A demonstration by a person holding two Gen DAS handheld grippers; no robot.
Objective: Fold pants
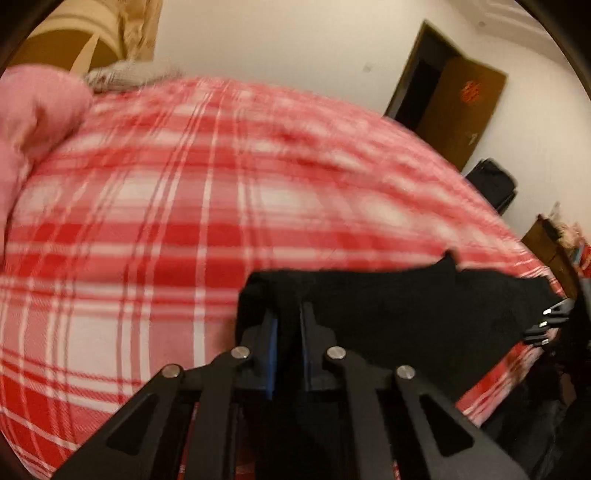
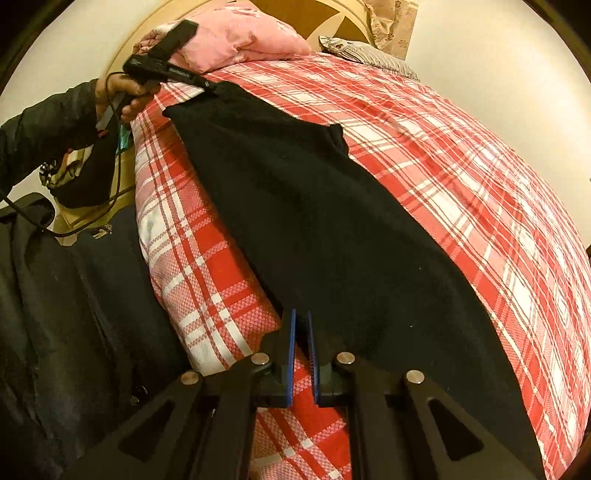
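Note:
Black pants lie stretched along the near side of a bed with a red plaid cover. My right gripper is shut on their near edge, its blue pads close together with dark cloth between them. At the far end a person's hand holds my left gripper, whose tips meet the pants' far corner. In the left wrist view the left gripper is shut on a fold of the black pants, which rise between its fingers. The right gripper shows at the right edge.
A pink pillow and a grey pillow lie at the head of the bed. Dark clothing hangs beside the bed's near edge. An open brown door and a black case stand past the bed's far side.

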